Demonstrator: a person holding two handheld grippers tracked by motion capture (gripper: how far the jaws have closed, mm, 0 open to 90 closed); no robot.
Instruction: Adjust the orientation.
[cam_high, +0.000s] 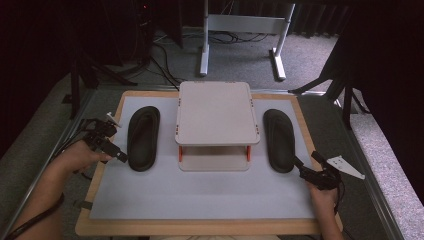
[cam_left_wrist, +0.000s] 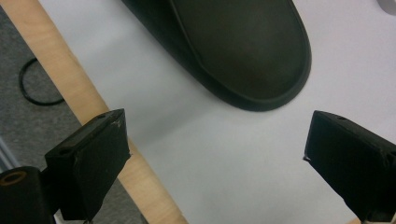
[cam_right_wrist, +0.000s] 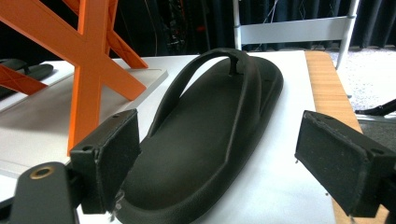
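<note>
Two black rubber flip-flops lie on the pale grey surface (cam_high: 200, 195), the left sandal (cam_high: 143, 137) and right sandal (cam_high: 279, 140) flanking a beige two-tier shoe rack with orange posts (cam_high: 216, 120). Both claws stand wide and empty: the left claw (cam_left_wrist: 215, 163) just short of its sandal's heel (cam_left_wrist: 243, 46), the right claw (cam_right_wrist: 233, 163) already straddling its sandal's heel (cam_right_wrist: 205, 144). Thin, bendy soles could fold or slip from a shallow pinch, and a drooping toe would probably snag the rack's lower shelf.

Two flip-flops (cam_high: 143, 138) (cam_high: 279, 140), one rack (cam_high: 216, 125)
</note>
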